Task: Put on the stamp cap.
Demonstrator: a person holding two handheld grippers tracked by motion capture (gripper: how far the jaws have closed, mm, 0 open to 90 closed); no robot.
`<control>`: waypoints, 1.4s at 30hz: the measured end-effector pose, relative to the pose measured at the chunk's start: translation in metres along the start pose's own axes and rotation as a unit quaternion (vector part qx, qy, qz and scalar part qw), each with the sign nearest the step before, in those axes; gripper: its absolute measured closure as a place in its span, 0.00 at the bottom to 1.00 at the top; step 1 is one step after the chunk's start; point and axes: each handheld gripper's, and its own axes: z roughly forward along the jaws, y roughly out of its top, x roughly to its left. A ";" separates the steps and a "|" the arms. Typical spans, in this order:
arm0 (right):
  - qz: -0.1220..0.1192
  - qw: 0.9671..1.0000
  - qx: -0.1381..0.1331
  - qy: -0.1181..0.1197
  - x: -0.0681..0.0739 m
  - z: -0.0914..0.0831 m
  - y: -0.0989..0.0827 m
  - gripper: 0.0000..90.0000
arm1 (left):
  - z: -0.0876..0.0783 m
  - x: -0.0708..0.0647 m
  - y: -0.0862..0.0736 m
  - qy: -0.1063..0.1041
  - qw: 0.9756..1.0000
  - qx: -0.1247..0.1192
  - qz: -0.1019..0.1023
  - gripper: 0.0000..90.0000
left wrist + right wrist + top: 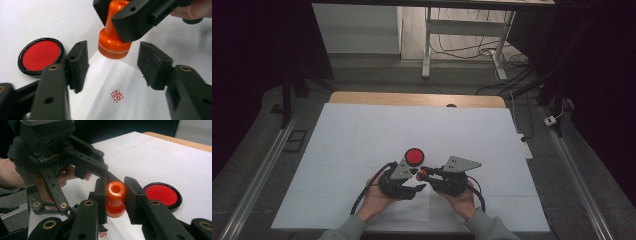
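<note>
I am resting both forearms on the near edge of the desk (362, 130), hands close together just short of its middle, palms cupped under the two grippers. The desk is covered by a white sheet, with a strip of bare wood showing along the far edge. Beyond it, the room is lying dim: a grey floor, the white legs of another table and loose cables trailing across the floor.

My left gripper (112, 65) is pointing in toward the right one, its jaws standing apart with nothing pressed between them; they are hanging over the paper (125, 100), a loose white leaf lying near the near edge. My right gripper (115, 195) is pointing toward the left one, and its jaws are clamping the neck of the stamp (113, 42), an orange one held with its broad base downward, above the paper and between the left jaws without touching them.

The pad (414, 156), round, black-rimmed and red, is sitting open on the sheet just beyond the grippers. On the paper under the stamp, a small round red mark (117, 95) is showing.
</note>
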 end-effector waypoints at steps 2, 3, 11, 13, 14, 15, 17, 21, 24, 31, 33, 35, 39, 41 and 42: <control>0.001 1.000 -0.002 -0.001 0.000 -0.001 0.000 0.80 | 0.000 0.001 0.000 0.004 1.000 0.001 -0.003 0.40; 0.001 1.000 -0.003 -0.001 -0.001 -0.001 0.000 0.80 | -0.001 0.001 -0.001 0.009 1.000 0.002 -0.005 0.37; 0.003 1.000 -0.008 -0.006 -0.004 -0.005 0.002 0.81 | -0.008 0.005 -0.005 0.026 1.000 0.004 -0.017 0.26; 0.004 1.000 -0.010 -0.008 -0.005 -0.006 0.003 0.80 | -0.011 0.006 -0.007 0.027 0.999 0.006 -0.019 0.25; 0.005 1.000 -0.012 -0.009 -0.006 -0.007 0.003 0.81 | -0.013 0.006 -0.008 0.028 0.999 0.006 -0.020 0.24; 0.005 1.000 -0.012 -0.010 -0.006 -0.007 0.003 0.80 | -0.015 0.007 -0.009 0.029 0.999 0.005 -0.022 0.24; 0.005 1.000 -0.014 -0.012 -0.008 -0.009 0.004 0.81 | -0.021 0.008 -0.011 0.031 0.999 0.002 -0.024 0.24; 0.005 1.000 -0.017 -0.015 -0.009 -0.011 0.005 0.81 | -0.034 0.012 -0.018 0.039 0.999 -0.007 -0.033 0.24; 0.007 1.000 -0.018 -0.016 -0.010 -0.012 0.006 0.81 | -0.044 0.016 -0.024 0.045 0.998 -0.012 -0.041 0.24; 0.010 1.000 -0.020 -0.021 -0.014 -0.016 0.006 0.81 | -0.069 0.025 -0.044 0.058 0.997 -0.009 -0.054 0.24; 0.010 0.999 -0.021 -0.023 -0.015 -0.016 0.006 0.81 | -0.076 0.027 -0.051 0.064 0.996 -0.008 -0.060 0.24; 0.010 0.999 -0.021 -0.024 -0.016 -0.017 0.006 0.81 | -0.081 0.029 -0.058 0.068 0.995 -0.007 -0.069 0.25; 0.013 0.999 -0.022 -0.026 -0.018 -0.019 0.006 0.80 | -0.091 0.032 -0.069 0.074 0.994 -0.004 -0.080 0.25; 0.013 0.999 -0.022 -0.028 -0.019 -0.019 0.007 0.80 | -0.096 0.032 -0.074 0.078 0.994 -0.003 -0.083 0.25; 0.013 0.999 -0.023 -0.028 -0.019 -0.020 0.007 0.81 | -0.098 0.032 -0.077 0.079 0.993 -0.004 -0.085 0.25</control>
